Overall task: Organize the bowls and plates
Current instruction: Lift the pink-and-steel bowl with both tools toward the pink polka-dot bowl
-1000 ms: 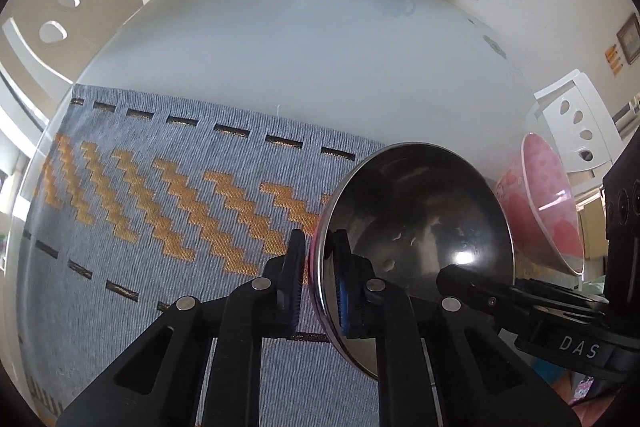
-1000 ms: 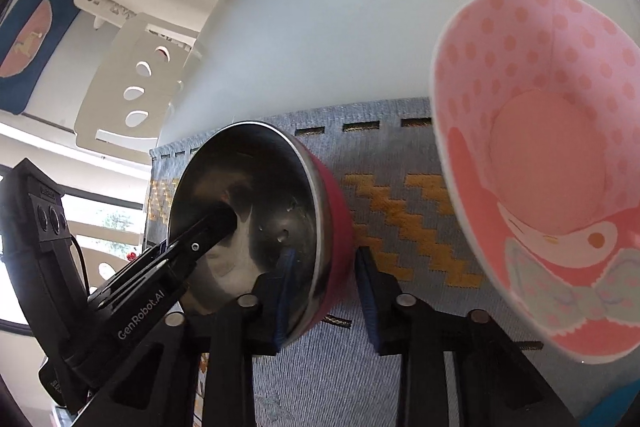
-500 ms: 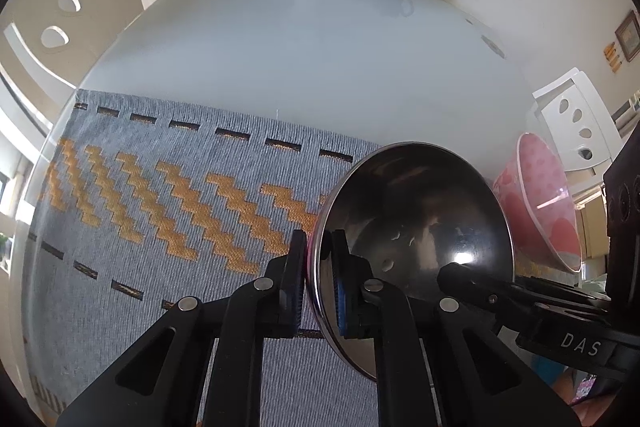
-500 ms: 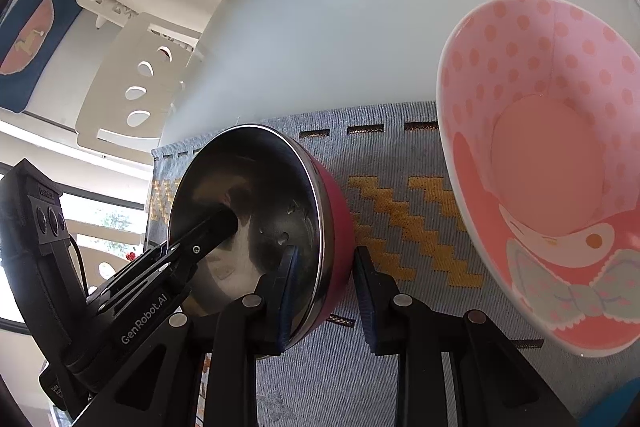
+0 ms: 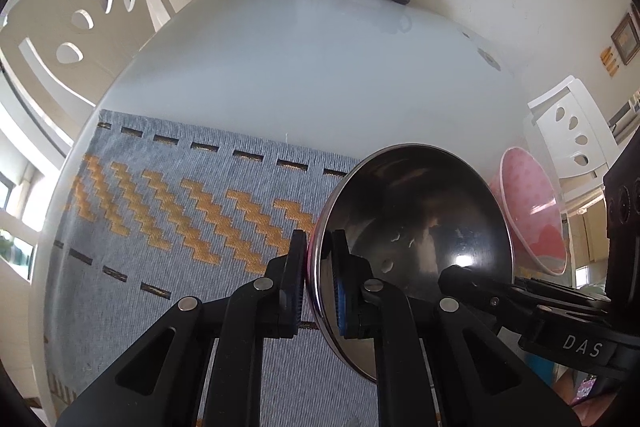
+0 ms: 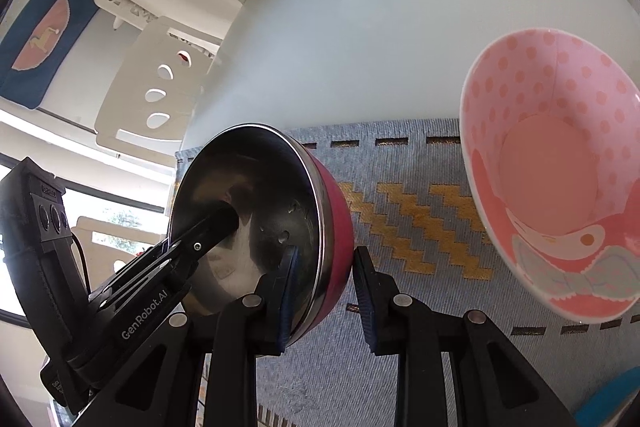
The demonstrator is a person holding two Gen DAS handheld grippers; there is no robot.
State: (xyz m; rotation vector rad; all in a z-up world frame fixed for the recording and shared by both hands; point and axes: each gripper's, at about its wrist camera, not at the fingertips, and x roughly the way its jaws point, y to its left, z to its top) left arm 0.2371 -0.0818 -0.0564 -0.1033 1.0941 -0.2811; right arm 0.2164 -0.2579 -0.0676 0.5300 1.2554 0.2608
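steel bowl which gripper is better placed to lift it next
Left: the left gripper is shut on the steel bowl rim; the right gripper only straddles its wall, grip unclear.

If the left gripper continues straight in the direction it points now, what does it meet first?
Probably the grey woven mat under it. The left gripper, shut on the rim of the steel bowl, points steeply down; the bowl would likely touch first, though depth is unclear.

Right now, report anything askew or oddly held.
The steel bowl hangs tilted above the mat, pinched at opposite rims by the left gripper and right gripper. The pink bowl appears steeply tilted too.
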